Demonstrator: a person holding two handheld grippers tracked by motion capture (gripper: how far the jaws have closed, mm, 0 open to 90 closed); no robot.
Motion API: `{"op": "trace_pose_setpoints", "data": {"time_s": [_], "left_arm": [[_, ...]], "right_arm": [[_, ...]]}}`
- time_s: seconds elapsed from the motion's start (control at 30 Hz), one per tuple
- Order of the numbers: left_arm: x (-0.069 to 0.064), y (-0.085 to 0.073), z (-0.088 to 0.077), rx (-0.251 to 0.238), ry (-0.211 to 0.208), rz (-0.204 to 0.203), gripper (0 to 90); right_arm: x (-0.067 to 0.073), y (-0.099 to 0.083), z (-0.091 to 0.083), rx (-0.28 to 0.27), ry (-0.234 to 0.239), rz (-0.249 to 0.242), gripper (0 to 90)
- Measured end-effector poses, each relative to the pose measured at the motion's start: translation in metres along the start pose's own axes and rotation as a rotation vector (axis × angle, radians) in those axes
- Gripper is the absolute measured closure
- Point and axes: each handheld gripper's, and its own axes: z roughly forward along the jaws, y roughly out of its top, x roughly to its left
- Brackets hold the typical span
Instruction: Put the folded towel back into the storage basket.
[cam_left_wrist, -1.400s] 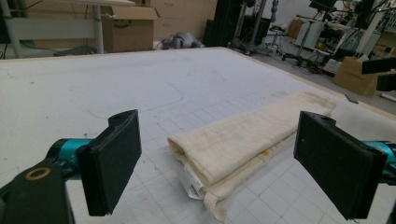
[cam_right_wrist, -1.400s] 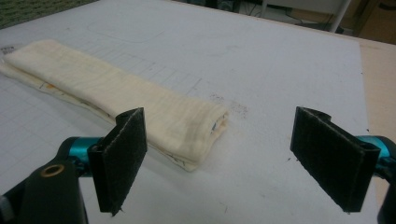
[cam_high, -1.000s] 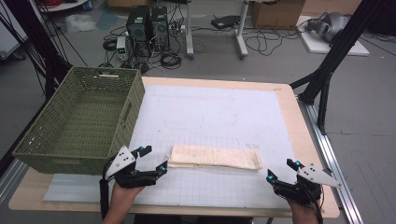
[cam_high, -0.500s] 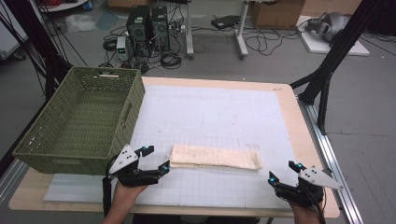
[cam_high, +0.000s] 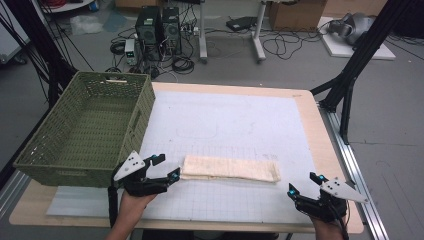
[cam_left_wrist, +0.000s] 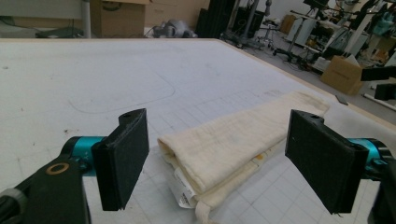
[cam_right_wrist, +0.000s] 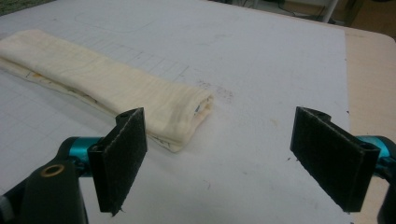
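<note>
Folded cream cloth (cam_high: 229, 168) lies flat on the white grid mat (cam_high: 240, 120), near the front edge, long axis 9-to-3 in the high view. Green wicker basket (cam_high: 85, 131) sits at its 10 o'clock, empty as far as I can see.

Left gripper (cam_high: 165, 167) is at the cloth's 9 o'clock end, jaws spread wide and just starting to close. In the left gripper view the folded end with its sewn label (cam_left_wrist: 183, 185) sits between the pads (cam_left_wrist: 122, 158), no contact yet, so nothing is held.

Right gripper (cam_high: 305, 184) hovers at the cloth's 4 o'clock, apart from it, jaws fully released and empty. In the right gripper view the near end of the cloth (cam_right_wrist: 187, 112) lies at 11 o'clock from the gap, not between the pads.

My read: step in hand is the left-end pinch. To do it well:
- drive the lower pad under all layers at the fold, not just the top ply, or the stack will peel open
- keep the jaws level with the mat
- bite deep enough to clear the loose hem and label
- shift the right gripper toward 10 o'clock so it straddles the other end before any lift; a 1-sided lift will likely unfold the cloth.
</note>
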Motion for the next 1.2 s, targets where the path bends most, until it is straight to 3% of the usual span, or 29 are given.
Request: {"op": "trace_pose_setpoints", "data": {"time_s": [0.2,0.47,0.67,0.9,1.2], "left_arm": [[0.001,0.002,0.005,0.031,-0.006,-0.009,21.8],[-0.001,0.002,0.022,0.152,-0.003,-0.001,24.1],[0.002,0.011,0.039,0.202,0.001,-0.037,25.3],[0.001,0.011,0.055,0.257,0.040,-0.057,26.3],[0.003,0.003,0.066,0.369,0.131,-0.032,31.7]], "right_arm": [[0.001,0.000,0.001,0.003,0.001,-0.004,17.3],[0.000,-0.001,0.001,0.005,0.002,0.001,17.3],[0.001,-0.001,0.000,0.005,-0.001,0.011,17.3],[0.000,-0.001,0.000,0.005,-0.001,0.014,17.3],[0.001,-0.001,0.001,0.014,0.003,0.011,17.6]]}}
